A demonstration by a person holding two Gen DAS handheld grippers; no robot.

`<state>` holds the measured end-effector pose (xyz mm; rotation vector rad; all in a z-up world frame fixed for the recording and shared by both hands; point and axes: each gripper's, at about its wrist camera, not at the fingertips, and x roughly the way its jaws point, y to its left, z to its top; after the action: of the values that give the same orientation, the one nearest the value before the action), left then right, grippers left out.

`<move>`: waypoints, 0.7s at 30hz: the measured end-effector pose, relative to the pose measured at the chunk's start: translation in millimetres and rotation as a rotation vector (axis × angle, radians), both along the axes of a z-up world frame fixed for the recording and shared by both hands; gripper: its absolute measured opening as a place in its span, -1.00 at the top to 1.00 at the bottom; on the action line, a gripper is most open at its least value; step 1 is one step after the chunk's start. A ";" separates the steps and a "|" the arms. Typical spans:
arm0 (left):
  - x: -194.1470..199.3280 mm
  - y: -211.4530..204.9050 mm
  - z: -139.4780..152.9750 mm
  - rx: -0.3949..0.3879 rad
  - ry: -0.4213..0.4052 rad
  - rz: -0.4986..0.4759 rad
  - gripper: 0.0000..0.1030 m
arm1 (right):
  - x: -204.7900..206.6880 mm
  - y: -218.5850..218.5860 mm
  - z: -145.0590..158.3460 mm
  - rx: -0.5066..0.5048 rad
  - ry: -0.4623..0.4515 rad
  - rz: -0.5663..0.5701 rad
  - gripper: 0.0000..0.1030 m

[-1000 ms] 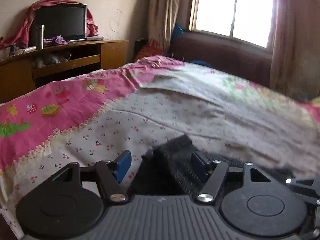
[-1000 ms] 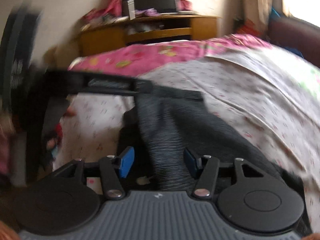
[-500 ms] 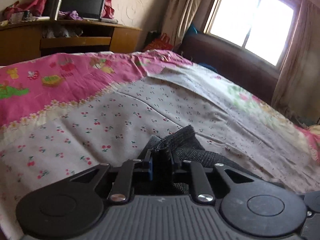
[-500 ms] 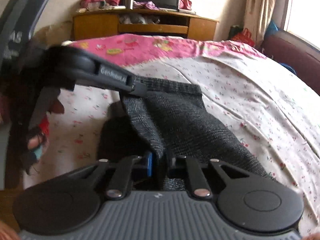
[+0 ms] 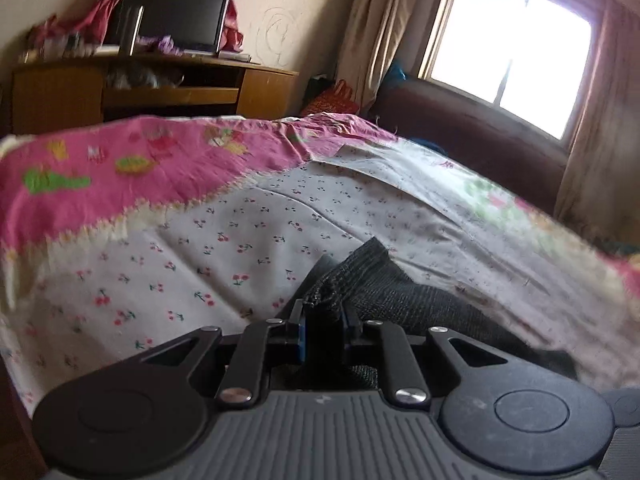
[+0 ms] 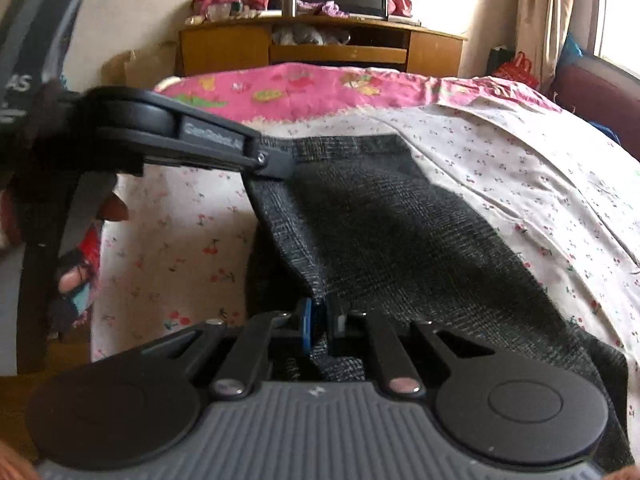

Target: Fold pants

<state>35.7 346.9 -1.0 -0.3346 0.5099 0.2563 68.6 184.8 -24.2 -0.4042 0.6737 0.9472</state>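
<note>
Right tongs [image 6: 320,330]: closed on a fold of the dark grey pants [image 6: 400,240]. Left tongs [image 6: 280,164] — entering from the left — grip the pants' far corner, lifting that edge off the bed [image 6: 540,168]. The rest of the cloth lies on the cherry-print sheet.

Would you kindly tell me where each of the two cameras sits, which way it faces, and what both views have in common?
Left wrist: rides on the left claw, low over the bed, facing the window and desk; its own claw shows, shut on the pants.
Right wrist: rides on the right claw, facing the desk; its own claw grips the pants, and the left claw shows from the side, pinching the far edge.
Shared: pants, cherry-print bedsheet, pink border, desk with monitor.
</note>
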 end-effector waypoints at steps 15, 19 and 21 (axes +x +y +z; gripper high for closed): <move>0.9 -19.3 21.5 0.278 0.068 0.046 0.03 | 38.7 -261.4 37.5 0.197 0.311 -0.674 0.14; 15.2 -77.7 30.1 0.257 0.054 -0.206 -0.05 | 29.5 -322.7 7.5 0.341 0.546 -0.819 0.13; 26.1 -109.9 24.5 0.252 0.064 -0.337 -0.07 | 24.8 -327.6 -9.2 0.436 0.633 -0.812 0.11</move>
<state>61.8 237.0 23.5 0.0076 0.5813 0.0030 93.4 -142.8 -33.4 0.5633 1.0575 0.3941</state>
